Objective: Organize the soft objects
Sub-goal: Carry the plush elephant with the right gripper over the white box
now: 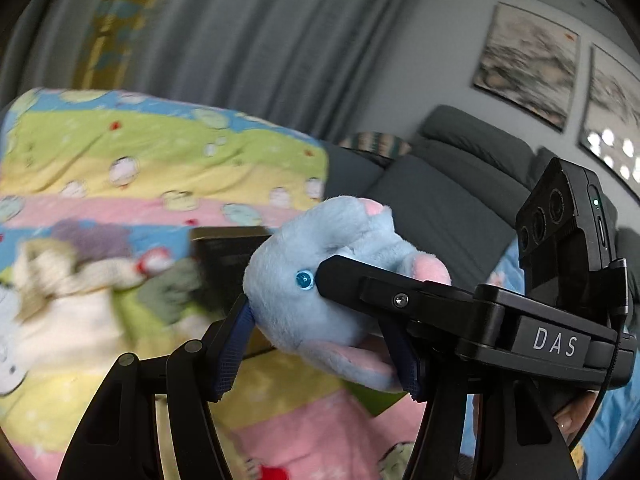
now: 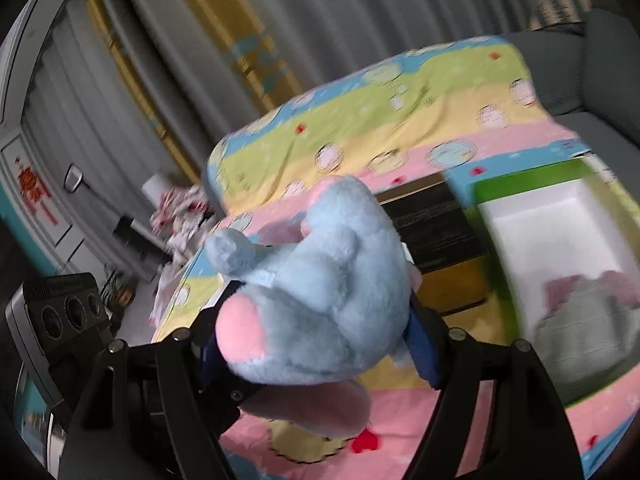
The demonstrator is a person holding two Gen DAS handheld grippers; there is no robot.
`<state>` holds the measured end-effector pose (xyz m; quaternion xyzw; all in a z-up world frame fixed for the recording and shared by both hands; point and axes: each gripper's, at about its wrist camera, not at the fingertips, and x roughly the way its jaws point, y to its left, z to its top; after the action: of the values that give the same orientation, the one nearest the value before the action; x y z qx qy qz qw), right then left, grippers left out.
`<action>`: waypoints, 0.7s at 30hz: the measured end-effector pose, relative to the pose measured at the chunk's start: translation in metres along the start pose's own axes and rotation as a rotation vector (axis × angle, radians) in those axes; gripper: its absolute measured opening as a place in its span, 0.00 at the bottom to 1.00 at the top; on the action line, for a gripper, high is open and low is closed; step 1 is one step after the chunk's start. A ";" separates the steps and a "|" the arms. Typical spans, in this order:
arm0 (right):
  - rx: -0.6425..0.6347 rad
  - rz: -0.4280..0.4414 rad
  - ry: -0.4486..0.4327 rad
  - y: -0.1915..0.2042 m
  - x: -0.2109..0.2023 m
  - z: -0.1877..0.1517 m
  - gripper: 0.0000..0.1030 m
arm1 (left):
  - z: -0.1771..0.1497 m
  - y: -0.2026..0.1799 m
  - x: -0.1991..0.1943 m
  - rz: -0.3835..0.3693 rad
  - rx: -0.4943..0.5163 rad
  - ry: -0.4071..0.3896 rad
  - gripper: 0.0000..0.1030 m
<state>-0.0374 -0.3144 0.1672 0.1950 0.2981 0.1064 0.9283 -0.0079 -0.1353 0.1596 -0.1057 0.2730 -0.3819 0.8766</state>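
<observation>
Left wrist view: my left gripper (image 1: 320,332) and right gripper (image 2: 316,332) both clamp the blue plush (image 1: 320,280), held above the striped cartoon blanket (image 1: 160,152). Grey curtains (image 1: 248,40) hang at 12 o'clock, a grey sofa (image 1: 448,200) with two pictures (image 1: 528,64) at 2. In the right view, a green box (image 2: 532,176) sits at 3, a dark box (image 2: 436,224) beside it.

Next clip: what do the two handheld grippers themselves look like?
Both are matte black, with linked finger arms joined by silver pins and dark blue ribbed pads. Seen from the left gripper, the right gripper carries white "DAS" lettering, a thin black cable and a boxy black camera block with round lenses and a green light.
</observation>
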 end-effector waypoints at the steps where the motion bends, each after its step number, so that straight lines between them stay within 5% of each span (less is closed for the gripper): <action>1: 0.015 -0.020 -0.021 -0.010 -0.008 0.003 0.72 | 0.002 -0.007 0.008 -0.016 0.013 0.006 0.62; 9: 0.103 -0.200 -0.122 -0.072 -0.044 0.011 0.72 | 0.004 -0.067 0.075 -0.135 0.113 0.105 0.62; 21: 0.290 -0.333 -0.102 -0.152 -0.053 -0.005 0.70 | -0.021 -0.110 0.140 -0.173 0.138 0.215 0.62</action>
<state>-0.0704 -0.4668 0.1262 0.2796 0.2910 -0.1024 0.9092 -0.0091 -0.3118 0.1299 -0.0269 0.3283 -0.4828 0.8114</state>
